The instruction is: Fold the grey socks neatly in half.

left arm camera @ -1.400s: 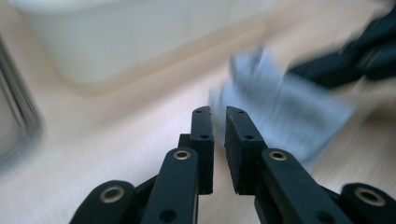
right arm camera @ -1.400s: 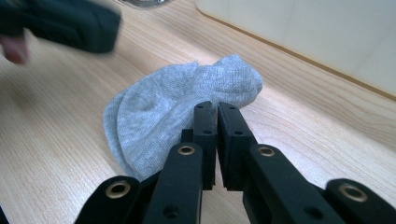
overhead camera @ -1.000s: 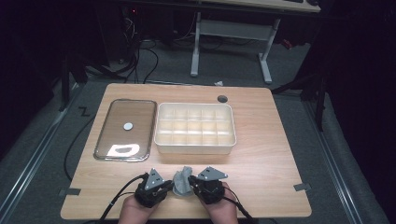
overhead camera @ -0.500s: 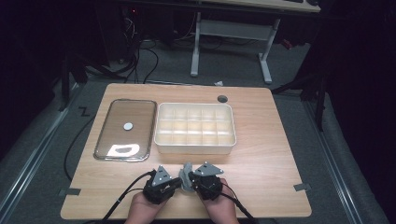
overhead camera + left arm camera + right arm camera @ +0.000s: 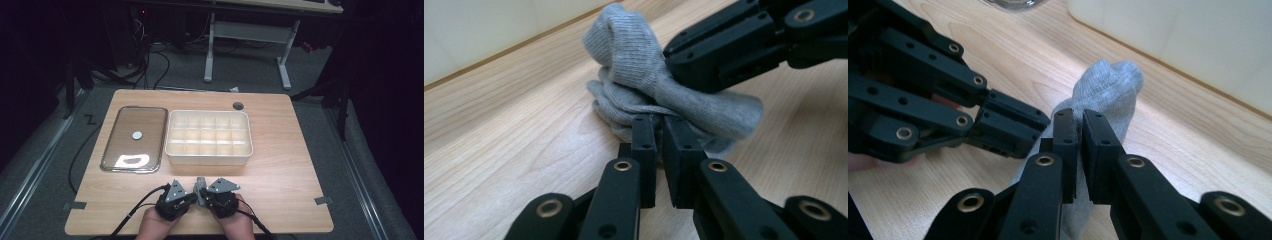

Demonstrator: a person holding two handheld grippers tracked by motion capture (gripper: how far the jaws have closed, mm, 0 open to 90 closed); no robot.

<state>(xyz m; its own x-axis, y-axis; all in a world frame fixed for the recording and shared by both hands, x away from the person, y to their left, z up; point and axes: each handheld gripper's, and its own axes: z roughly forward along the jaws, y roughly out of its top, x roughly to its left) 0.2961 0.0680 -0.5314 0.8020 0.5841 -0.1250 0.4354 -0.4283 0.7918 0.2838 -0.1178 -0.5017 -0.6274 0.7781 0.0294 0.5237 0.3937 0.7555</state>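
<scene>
A small grey sock (image 5: 200, 184) lies bunched near the table's front edge, between my two grippers. In the left gripper view, my left gripper (image 5: 658, 120) pinches a fold of the sock (image 5: 634, 55); its jaws have just been closing with the fabric between them. The right gripper (image 5: 724, 55) grips the sock from the upper right there. In the right gripper view, my right gripper (image 5: 1078, 117) holds the sock (image 5: 1108, 85); its jaws have just been opening a little, cloth still pressed between them. The left gripper (image 5: 1013, 125) meets it from the left.
A white divided tray (image 5: 209, 156) stands just beyond the grippers at mid table. To its left lies a clear lid with a metal rim (image 5: 107, 150). A round cable hole (image 5: 238, 106) sits at the back. Bare wood spreads to the right.
The left gripper has edged a little to the right, closer to the right gripper. The sock stays between them and the right gripper has not moved.
</scene>
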